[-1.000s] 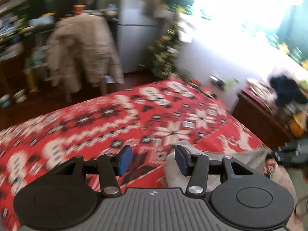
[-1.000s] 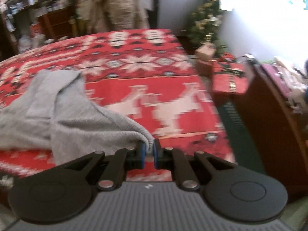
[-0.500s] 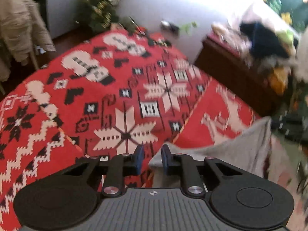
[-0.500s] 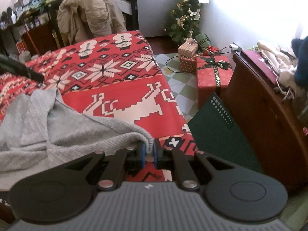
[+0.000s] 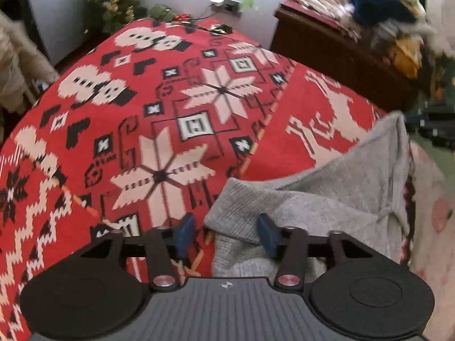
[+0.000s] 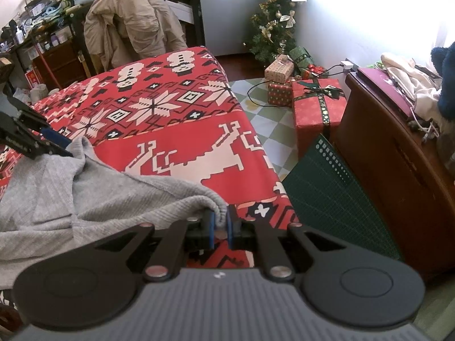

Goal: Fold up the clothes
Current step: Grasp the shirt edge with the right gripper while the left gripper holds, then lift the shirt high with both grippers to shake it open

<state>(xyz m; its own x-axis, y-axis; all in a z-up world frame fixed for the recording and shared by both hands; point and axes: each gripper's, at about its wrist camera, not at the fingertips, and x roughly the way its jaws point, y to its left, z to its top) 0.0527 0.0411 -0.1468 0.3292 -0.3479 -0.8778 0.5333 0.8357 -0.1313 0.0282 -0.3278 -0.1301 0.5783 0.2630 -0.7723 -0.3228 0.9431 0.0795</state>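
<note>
Red patterned bedspread (image 6: 182, 119), grey knit garment (image 6: 108, 199) lying on it

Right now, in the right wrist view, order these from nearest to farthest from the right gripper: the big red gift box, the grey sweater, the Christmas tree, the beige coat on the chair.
1. grey sweater: pinched in the right gripper.
2. big red gift box: on the floor, ahead right.
3. and 4. Christmas tree, far right, and beige coat, far left beyond the bed: too close to call.
</note>
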